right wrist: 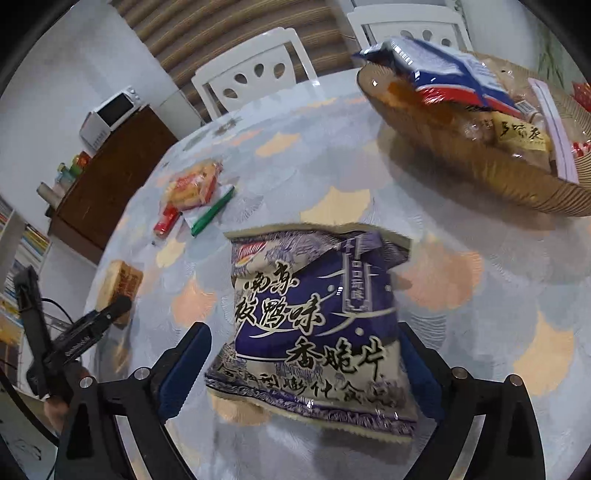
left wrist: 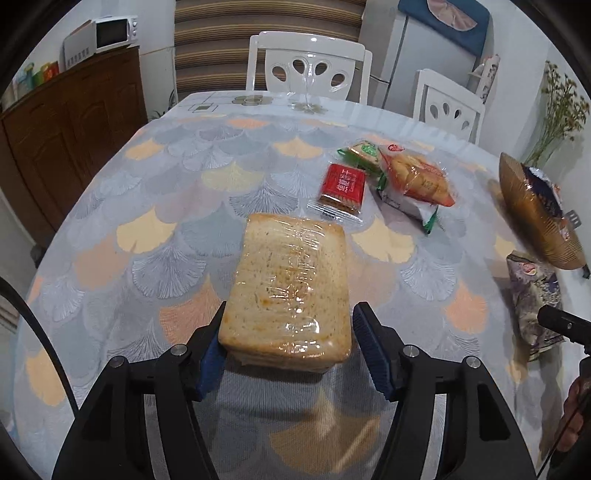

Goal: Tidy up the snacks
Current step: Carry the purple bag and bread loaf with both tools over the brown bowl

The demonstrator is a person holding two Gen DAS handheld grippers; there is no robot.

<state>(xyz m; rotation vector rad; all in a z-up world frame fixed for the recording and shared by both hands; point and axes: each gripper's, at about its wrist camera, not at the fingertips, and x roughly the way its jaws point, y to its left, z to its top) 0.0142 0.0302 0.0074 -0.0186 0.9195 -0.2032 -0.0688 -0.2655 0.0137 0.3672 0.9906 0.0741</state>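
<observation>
My left gripper (left wrist: pixel 288 343) has its jaws on both sides of a plastic-wrapped stack of bread slices (left wrist: pixel 291 288), which looks lifted a little off the table. My right gripper (right wrist: pixel 306 365) straddles a purple and cream crisp bag (right wrist: pixel 314 325), which looks raised off the table; its right finger is hidden behind the bag. A brown woven basket (right wrist: pixel 480 173) at the upper right holds a blue packet (right wrist: pixel 450 70) and other snacks. Red, orange and green snack packs (left wrist: pixel 388 181) lie mid-table. The left gripper and bread show in the right wrist view (right wrist: pixel 118 288).
The table (left wrist: pixel 147 221) has a fan-patterned cloth. A wine glass (left wrist: pixel 308 85) stands at the far edge. White chairs (left wrist: pixel 306 62) stand behind. A wooden cabinet (left wrist: pixel 70 122) with a microwave (left wrist: pixel 114 33) is at left. A vase of dried flowers (left wrist: pixel 557 114) stands at right.
</observation>
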